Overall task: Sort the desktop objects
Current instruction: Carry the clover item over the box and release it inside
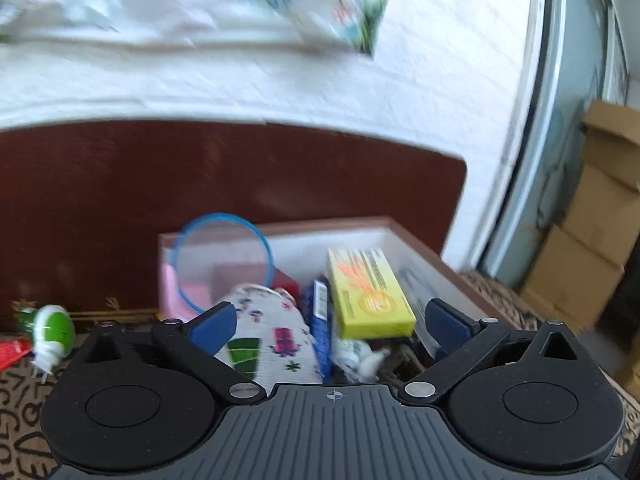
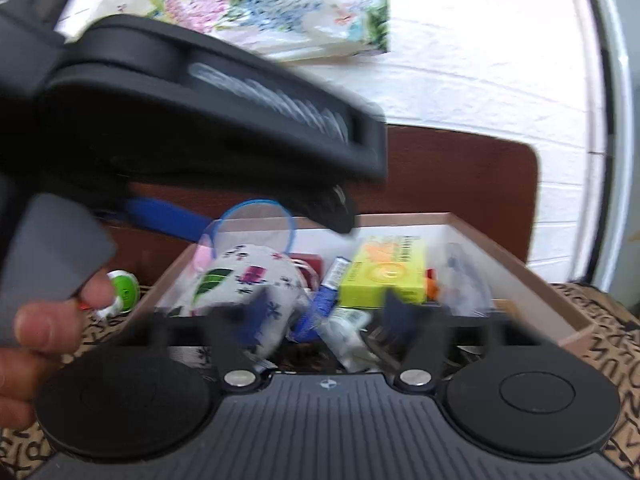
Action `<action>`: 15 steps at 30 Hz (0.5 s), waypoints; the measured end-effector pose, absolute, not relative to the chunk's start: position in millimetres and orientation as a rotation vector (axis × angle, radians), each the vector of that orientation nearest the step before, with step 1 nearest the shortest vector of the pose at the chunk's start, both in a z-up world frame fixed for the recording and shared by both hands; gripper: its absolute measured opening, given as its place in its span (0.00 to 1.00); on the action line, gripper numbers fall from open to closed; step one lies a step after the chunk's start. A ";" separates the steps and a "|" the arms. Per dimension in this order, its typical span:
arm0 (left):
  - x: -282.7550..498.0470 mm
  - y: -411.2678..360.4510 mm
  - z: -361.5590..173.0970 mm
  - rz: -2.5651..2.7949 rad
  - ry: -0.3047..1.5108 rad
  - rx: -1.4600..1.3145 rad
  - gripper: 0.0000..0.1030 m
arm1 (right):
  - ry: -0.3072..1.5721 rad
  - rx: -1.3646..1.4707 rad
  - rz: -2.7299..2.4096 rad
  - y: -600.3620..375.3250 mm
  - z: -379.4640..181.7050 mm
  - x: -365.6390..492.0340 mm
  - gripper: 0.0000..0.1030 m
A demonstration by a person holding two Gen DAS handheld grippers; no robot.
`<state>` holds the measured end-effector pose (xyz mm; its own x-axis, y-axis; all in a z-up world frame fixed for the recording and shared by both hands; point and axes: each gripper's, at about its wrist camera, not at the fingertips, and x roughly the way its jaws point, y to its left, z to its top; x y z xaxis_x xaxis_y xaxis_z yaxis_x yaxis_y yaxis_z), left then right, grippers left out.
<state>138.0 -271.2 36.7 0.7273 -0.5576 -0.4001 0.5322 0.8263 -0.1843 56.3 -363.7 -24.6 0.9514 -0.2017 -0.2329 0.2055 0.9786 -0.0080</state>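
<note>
- The box (image 1: 420,248) sits on a patterned cloth (image 1: 24,420) and already has many things in it, so a good part of the sorting looks done.
- Inside lie a yellow packet (image 1: 370,292), a soft white pouch (image 1: 272,340) with little pictures on it, a blue packet (image 1: 320,320), a clear round lid (image 1: 224,260) with a blue rim, and something pink (image 1: 176,292) in the far corner.
- A green and white toy (image 1: 52,330) and a red scrap (image 1: 12,352) lie outside the box, on the left, so these may be what is left to put away.
- The left gripper (image 1: 332,324) hangs just in front of the box with its jaws wide apart, and nothing is pinched between them (the pouch only shows behind them).
- The right gripper (image 2: 328,312) is blurry, but its jaws look apart too, with nothing held.
- In the right view the other gripper's black body crosses the top left, and a hand (image 2: 36,328) on it hides part of the toy (image 2: 124,290).
- The two grippers are close together, so they could bump.
- Behind the box stand a dark brown board (image 1: 200,184), a white wall and a flowery cloth (image 2: 260,4).
</note>
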 end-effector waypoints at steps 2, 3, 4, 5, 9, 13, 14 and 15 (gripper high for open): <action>128.2 -263.3 36.1 -0.612 0.432 -0.064 1.00 | 0.245 0.015 -0.202 -362.9 -26.4 53.1 0.80; 125.0 -261.5 35.1 -0.609 0.440 -0.053 1.00 | 0.249 0.020 -0.208 -362.7 -26.9 51.1 0.85; 122.0 -259.4 33.7 -0.603 0.453 -0.045 1.00 | 0.249 0.024 -0.219 -362.2 -27.3 48.7 0.87; 119.3 -257.2 31.6 -0.597 0.465 -0.044 1.00 | 0.249 0.026 -0.232 -361.4 -27.3 46.4 0.92; 110.5 -248.4 22.4 -0.580 0.507 -0.046 1.00 | 0.262 0.040 -0.252 -359.3 -34.6 32.7 0.96; 100.9 -240.4 15.8 -0.549 0.547 -0.047 1.00 | 0.274 0.036 -0.269 -356.2 -34.9 33.8 0.99; 98.1 -238.6 14.5 -0.541 0.552 -0.043 1.00 | 0.276 0.045 -0.268 -356.0 -34.4 31.1 0.99; 95.2 -236.9 13.1 -0.529 0.557 -0.035 1.00 | 0.277 0.052 -0.265 -356.0 -33.3 27.8 0.99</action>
